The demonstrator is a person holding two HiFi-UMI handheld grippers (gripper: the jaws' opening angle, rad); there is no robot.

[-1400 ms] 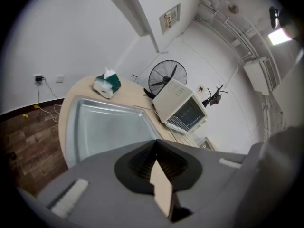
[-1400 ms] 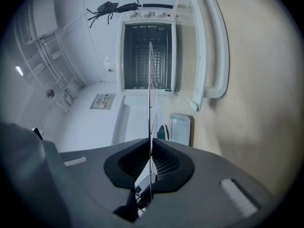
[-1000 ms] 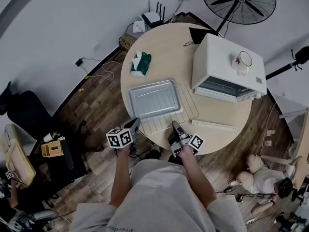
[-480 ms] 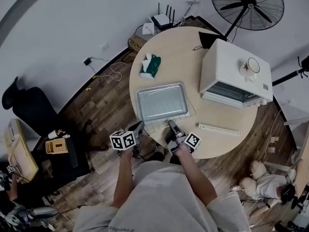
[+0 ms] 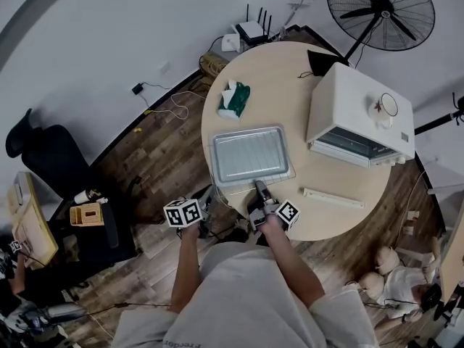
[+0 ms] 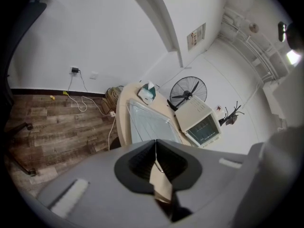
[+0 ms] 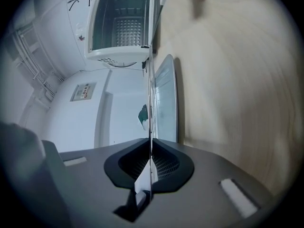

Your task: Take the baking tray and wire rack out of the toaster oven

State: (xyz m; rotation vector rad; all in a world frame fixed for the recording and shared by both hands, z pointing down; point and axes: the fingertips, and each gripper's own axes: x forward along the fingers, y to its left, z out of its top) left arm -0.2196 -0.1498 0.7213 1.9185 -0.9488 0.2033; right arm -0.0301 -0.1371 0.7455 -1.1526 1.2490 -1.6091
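Observation:
The silver baking tray (image 5: 250, 154) lies on the wire rack (image 5: 291, 171) at the near left of the round table (image 5: 290, 78), apart from the white toaster oven (image 5: 359, 111), whose door is open. My right gripper (image 5: 259, 187) is shut on the rack's near edge; in the right gripper view the rack (image 7: 150, 89) runs edge-on out of the right gripper (image 7: 150, 144) beside the tray (image 7: 164, 103) toward the oven (image 7: 126, 23). At the rack's near left corner, my left gripper (image 5: 208, 194) is shut on a thin rack wire. The left gripper (image 6: 156, 144) faces the tray (image 6: 149, 125) and oven (image 6: 199, 122).
A green tissue pack (image 5: 235, 100) lies beyond the tray. A white strip (image 5: 333, 198) lies on the table in front of the oven. A standing fan (image 5: 380, 9) is behind the table, and a black chair (image 5: 43, 158) stands on the wooden floor at the left.
Both grippers have drawn back toward the person with the rack and tray. The gap between the rack and the oven front has widened, and less rack shows to the right of the tray.

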